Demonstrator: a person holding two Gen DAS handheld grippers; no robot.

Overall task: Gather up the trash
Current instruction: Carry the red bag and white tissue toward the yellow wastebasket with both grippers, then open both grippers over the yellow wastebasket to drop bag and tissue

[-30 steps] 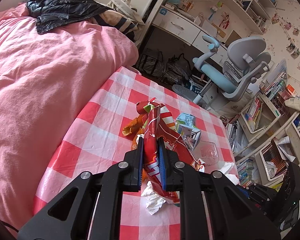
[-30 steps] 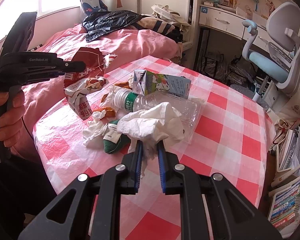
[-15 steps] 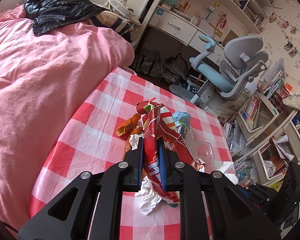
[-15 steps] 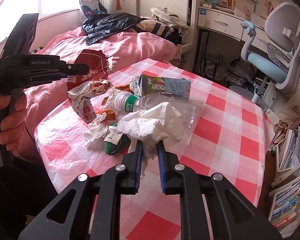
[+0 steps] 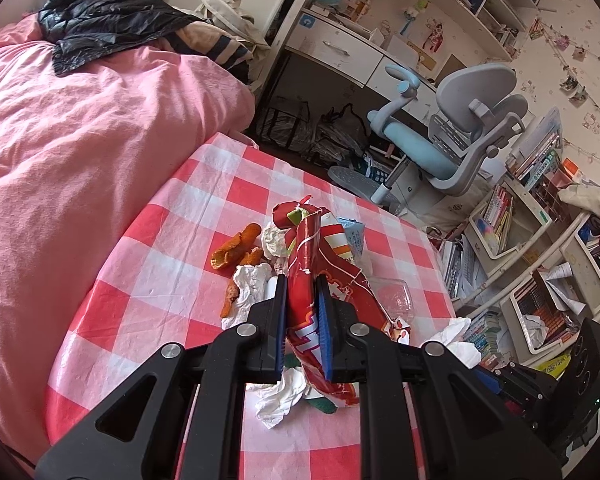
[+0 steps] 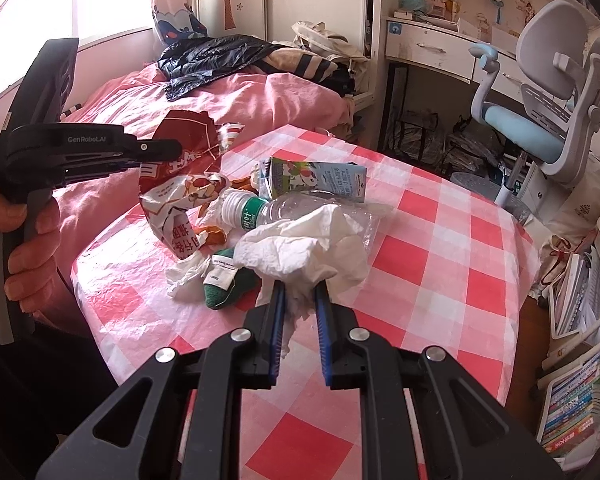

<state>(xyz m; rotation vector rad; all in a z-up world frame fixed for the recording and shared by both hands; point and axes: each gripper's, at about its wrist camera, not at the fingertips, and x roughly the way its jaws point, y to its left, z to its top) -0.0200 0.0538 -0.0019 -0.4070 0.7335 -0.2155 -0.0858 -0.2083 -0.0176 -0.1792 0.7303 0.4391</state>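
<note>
My left gripper (image 5: 302,284) is shut on a crumpled red snack bag (image 5: 306,276) and holds it above the table; the gripper and bag also show in the right wrist view (image 6: 168,154), the bag (image 6: 180,196) hanging. My right gripper (image 6: 298,290) is shut on a white crumpled tissue (image 6: 300,244), held above the table. On the red-checked tablecloth (image 6: 440,248) lie a clear plastic bottle (image 6: 284,208), a milk carton (image 6: 316,184), orange peel (image 5: 236,248), more tissues (image 5: 252,284) and a green sock (image 6: 224,284).
A pink bed (image 5: 80,140) borders the table's left side, with a black jacket (image 5: 104,24) on it. A grey-blue desk chair (image 5: 452,136) stands beyond the table. Bookshelves (image 5: 540,240) line the right side.
My left gripper has lifted and pulled back with the snack bag, showing more peel and tissue beneath. My right gripper has drawn back slightly with the tissue.
</note>
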